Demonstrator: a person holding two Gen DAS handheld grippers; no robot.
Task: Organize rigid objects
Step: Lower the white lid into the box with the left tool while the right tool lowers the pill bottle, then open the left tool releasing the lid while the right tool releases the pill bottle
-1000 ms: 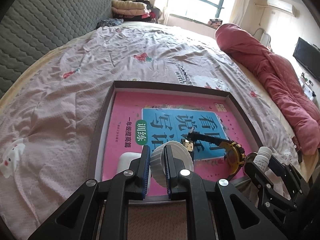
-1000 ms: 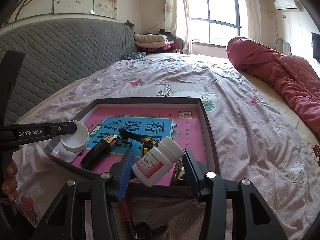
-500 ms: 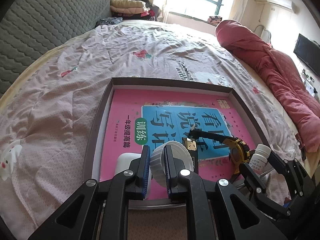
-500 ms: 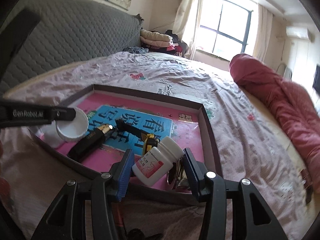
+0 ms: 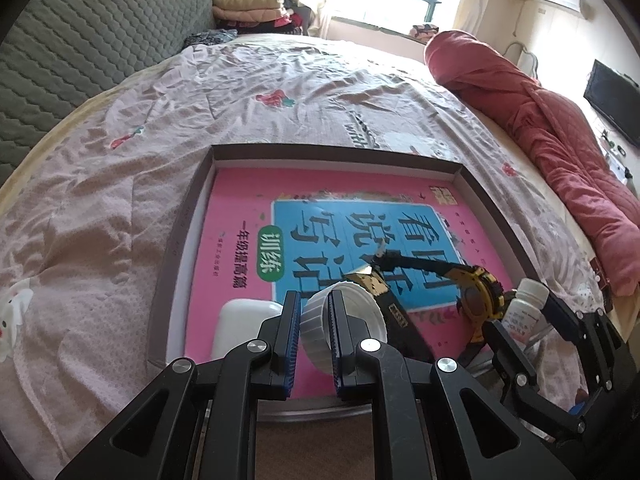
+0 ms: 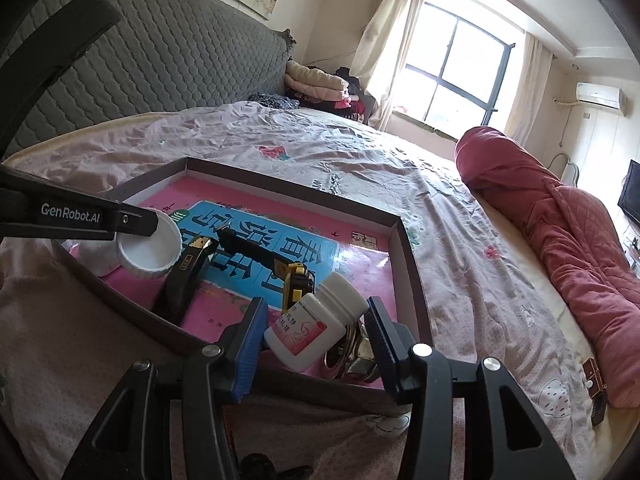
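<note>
A brown tray (image 5: 480, 194) lies on the bed with a pink book (image 5: 248, 216) inside. My left gripper (image 5: 313, 334) is shut on the rim of a white ribbed cap (image 5: 352, 312) and holds it over the tray's near left part; the cap also shows in the right wrist view (image 6: 150, 250). My right gripper (image 6: 316, 340) is shut on a white pill bottle (image 6: 314, 328) with a pink label, tilted, over the tray's near right corner. In the tray lie a yellow and black watch (image 5: 478, 292), a black and gold case (image 6: 186, 276) and a white box (image 5: 240, 324).
A rolled red quilt (image 5: 552, 140) lies along the bed's right side. A grey quilted headboard (image 6: 168, 60) stands at the left. Folded clothes (image 5: 248, 6) are stacked by the window. A shiny metal object (image 6: 348, 354) sits in the tray behind the bottle.
Both grippers have shifted slightly forward over the tray with their objects still held. The view has tilted up a little. The things in the tray have not moved.
</note>
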